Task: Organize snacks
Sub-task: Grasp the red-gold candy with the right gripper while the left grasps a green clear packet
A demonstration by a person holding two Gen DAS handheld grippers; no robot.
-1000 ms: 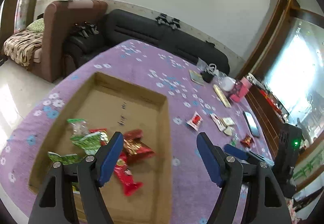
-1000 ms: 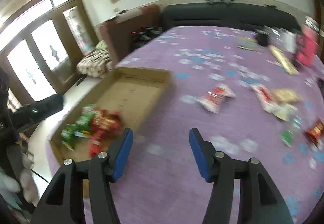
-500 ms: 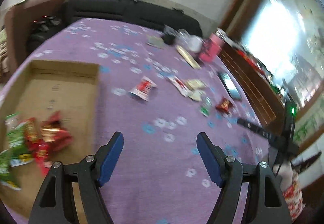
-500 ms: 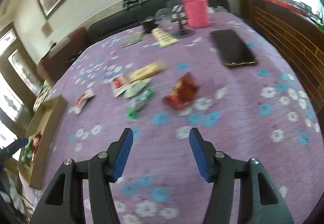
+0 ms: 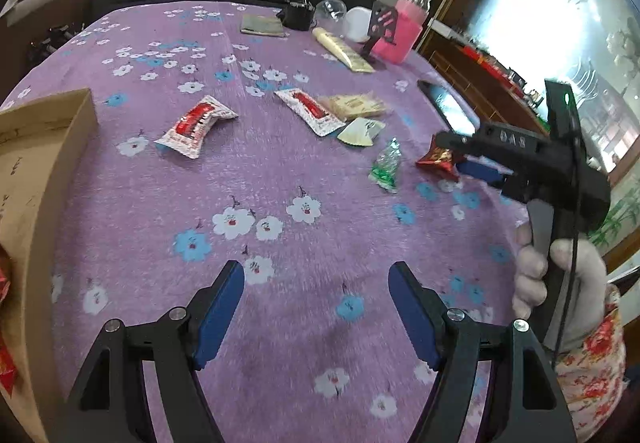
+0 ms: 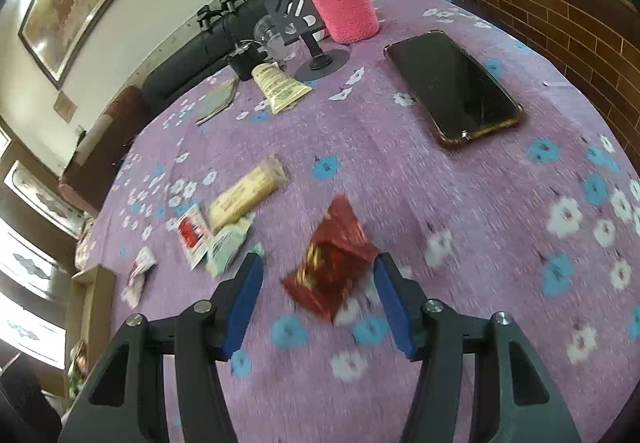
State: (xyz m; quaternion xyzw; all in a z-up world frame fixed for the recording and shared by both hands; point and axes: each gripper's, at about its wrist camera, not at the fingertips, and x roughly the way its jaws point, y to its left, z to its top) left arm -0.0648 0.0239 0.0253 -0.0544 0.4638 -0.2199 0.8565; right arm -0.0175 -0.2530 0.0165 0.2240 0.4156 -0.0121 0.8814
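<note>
Directly ahead of us lies a red foil snack packet (image 6: 332, 267) on the purple flowered cloth that covers the surface (image 6: 500, 183). We judge it light, thin and crinkly, soft enough to crush, with a slick skin that could slide out of a weak pinch. Its puffed middle looks like the best place to take hold, squeezing gently across the short width rather than at a flat sealed end.

The right tool (image 6: 318, 297) sits low over this packet, its two blue pads standing apart on either side of it. The packet lies between them, near the right pad, but neither pad presses on it, so nothing is gripped yet. From the left view, the same packet (image 5: 438, 159) shows just under the tip of that tool, which a gloved hand (image 5: 560, 283) carries.

Beside the red packet, toward the left, lie more loose snacks: a small green wrapper (image 5: 386, 165), a pale folded sachet (image 5: 360, 131), a white packet with red print (image 5: 310, 111), a yellow biscuit bar (image 6: 248, 193), and another red-and-white packet (image 5: 196, 125) farther off.

The left tool (image 5: 316, 307) hovers above bare cloth with its pads wide apart, holding and touching nothing.

At the far left edge stands a cardboard tray (image 5: 48, 115), well apart from the red packet, with snacks already inside, likely the goal. A dark phone (image 6: 452, 87) and a pink-sleeved jar (image 6: 340, 3) sit farther back.
</note>
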